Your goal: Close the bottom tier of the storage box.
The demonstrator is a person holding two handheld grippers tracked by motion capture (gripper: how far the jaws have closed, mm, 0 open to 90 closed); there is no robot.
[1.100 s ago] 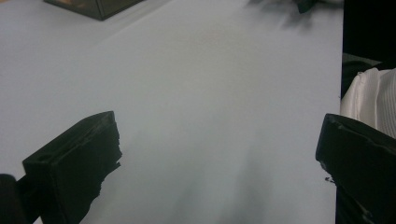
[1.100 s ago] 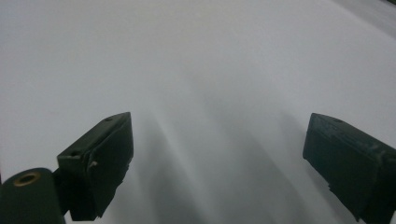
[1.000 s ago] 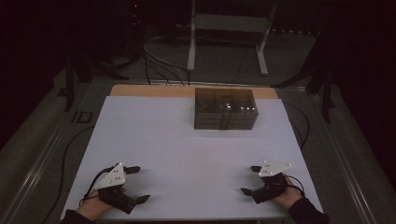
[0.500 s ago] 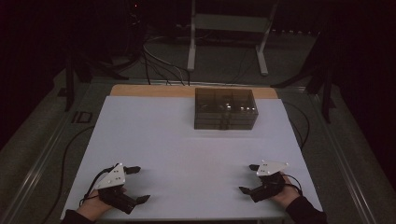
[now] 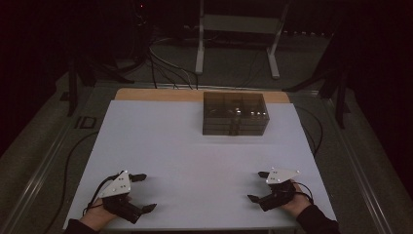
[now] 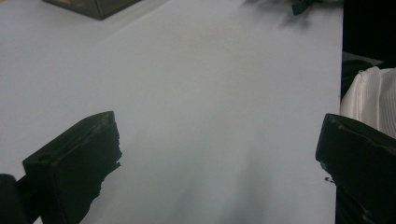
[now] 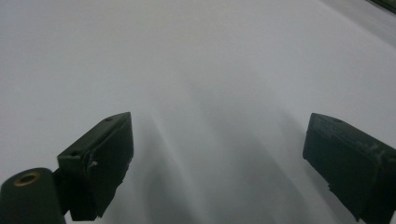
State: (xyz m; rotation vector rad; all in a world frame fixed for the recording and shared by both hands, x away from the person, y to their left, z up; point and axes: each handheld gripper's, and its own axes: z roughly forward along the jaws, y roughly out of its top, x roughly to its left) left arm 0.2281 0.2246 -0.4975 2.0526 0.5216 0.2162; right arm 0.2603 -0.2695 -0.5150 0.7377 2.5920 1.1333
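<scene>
A white table (image 5: pixel 195 146) takes up the middle and lower part of the high view, a strip of bare wood showing along its far edge near the top of the tabletop. Around it the room is dark; cables lie on the floor at the upper centre and a pale metal stand (image 5: pixel 238 29) rises at the top of the frame.

On the table, right of centre and near its far edge, stands a dark see-through box (image 5: pixel 235 113), low and wide, with small glints inside; what it holds cannot be made out. A corner of that box (image 6: pixel 88 5) also appears at the upper left of the left gripper view.

At the lower left of the high view a hand (image 5: pixel 100 214) holds the left gripper (image 5: pixel 143 192), its grey plate on top and a cable looping beside it. Its two black jaws stand wide apart with nothing between them, and in the left gripper view they rise from the lower corners over bare white tabletop, with a fold of white cloth (image 6: pixel 369 100) at the right edge.

At the lower right of the high view another hand (image 5: pixel 297 202) holds the right gripper (image 5: pixel 258 186), likewise spread wide and empty, low over the table. Both grippers lie near the table's near edge, well apart from the box and from each other.
</scene>
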